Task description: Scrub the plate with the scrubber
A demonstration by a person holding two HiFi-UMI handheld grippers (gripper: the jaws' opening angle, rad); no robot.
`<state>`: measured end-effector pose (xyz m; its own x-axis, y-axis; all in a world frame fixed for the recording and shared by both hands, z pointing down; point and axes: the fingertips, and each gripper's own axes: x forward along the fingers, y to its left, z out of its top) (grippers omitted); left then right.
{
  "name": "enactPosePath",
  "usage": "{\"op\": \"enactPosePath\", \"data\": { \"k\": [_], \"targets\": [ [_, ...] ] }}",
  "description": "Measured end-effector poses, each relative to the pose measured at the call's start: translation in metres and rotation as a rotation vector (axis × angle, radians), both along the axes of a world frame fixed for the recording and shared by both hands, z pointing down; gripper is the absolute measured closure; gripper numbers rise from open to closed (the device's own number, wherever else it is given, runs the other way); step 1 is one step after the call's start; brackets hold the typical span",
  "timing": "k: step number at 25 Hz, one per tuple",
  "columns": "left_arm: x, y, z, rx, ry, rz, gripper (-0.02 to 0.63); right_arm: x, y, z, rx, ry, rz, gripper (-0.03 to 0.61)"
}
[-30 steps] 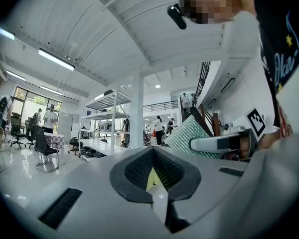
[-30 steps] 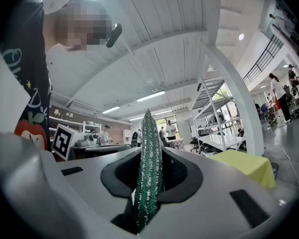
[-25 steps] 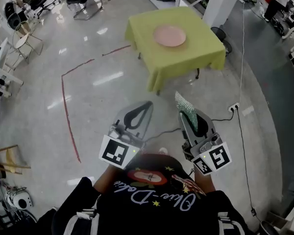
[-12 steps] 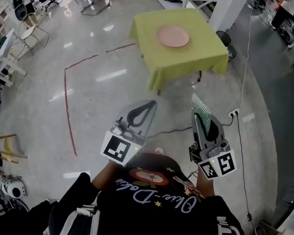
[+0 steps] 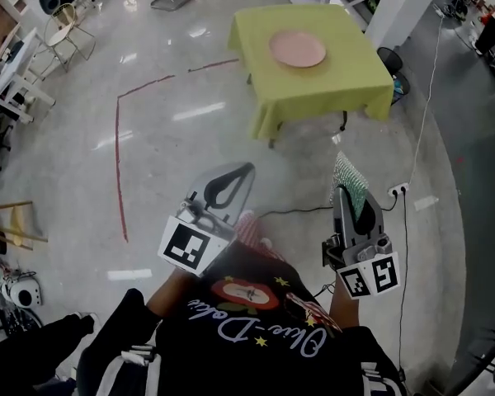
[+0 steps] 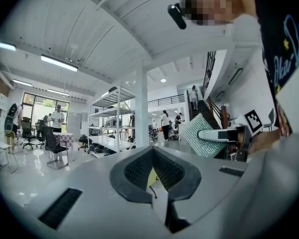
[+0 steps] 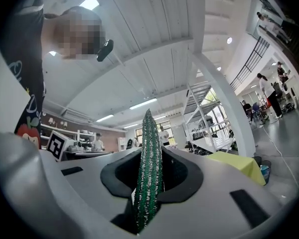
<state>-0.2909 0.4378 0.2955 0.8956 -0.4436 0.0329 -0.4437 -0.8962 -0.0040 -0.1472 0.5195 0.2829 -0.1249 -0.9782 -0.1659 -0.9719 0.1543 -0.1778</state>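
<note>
— Overhead, where's the plate [image 5: 298,49]?
— On the green-clothed counter [image 5: 330,93], well ahead of the person [image 5: 247,328]. Only that view shows it.
— And the left gripper view?
— The left hand-held gripper [image 6: 153,185] has its jaws together, empty. Off to its side, the scrubber [image 6: 198,138] shows flat-on.
— The right gripper view?
— The right hand-held gripper [image 7: 149,183] is clamped on the scrubber, seen edge-on and upright, with a corner of the counter beyond.

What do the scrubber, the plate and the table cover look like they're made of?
Scrubber: green woven mesh with silvery glints, likely metallic-thread fabric.
Plate: smooth matte pink, plastic or ceramic; cannot tell.
Table cover: yellow-green cloth, draping in folds at the corners.
</note>
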Motion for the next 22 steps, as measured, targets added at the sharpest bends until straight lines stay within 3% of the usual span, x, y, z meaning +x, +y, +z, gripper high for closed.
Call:
{"op": "enactPosePath", "data": {
  "k": [5,11,22],
  "targets": [
    [0.010,-0.008,-0.003,0.014,-0.003,-0.005,0.615,0.006,-0.006,-0.003,0.011,-0.002,-0.013,0.515],
    [0.055,-0.026,0.004,0.012,0.020,0.066,0.615,0.021,-0.022,0.005,0.007,0.003,-0.017,0.515],
    [0.129,-0.105,-0.004,0.005,0.060,0.130,0.615,0.076,-0.103,-0.008,-0.005,0.034,-0.003,0.515]
  ]
}}
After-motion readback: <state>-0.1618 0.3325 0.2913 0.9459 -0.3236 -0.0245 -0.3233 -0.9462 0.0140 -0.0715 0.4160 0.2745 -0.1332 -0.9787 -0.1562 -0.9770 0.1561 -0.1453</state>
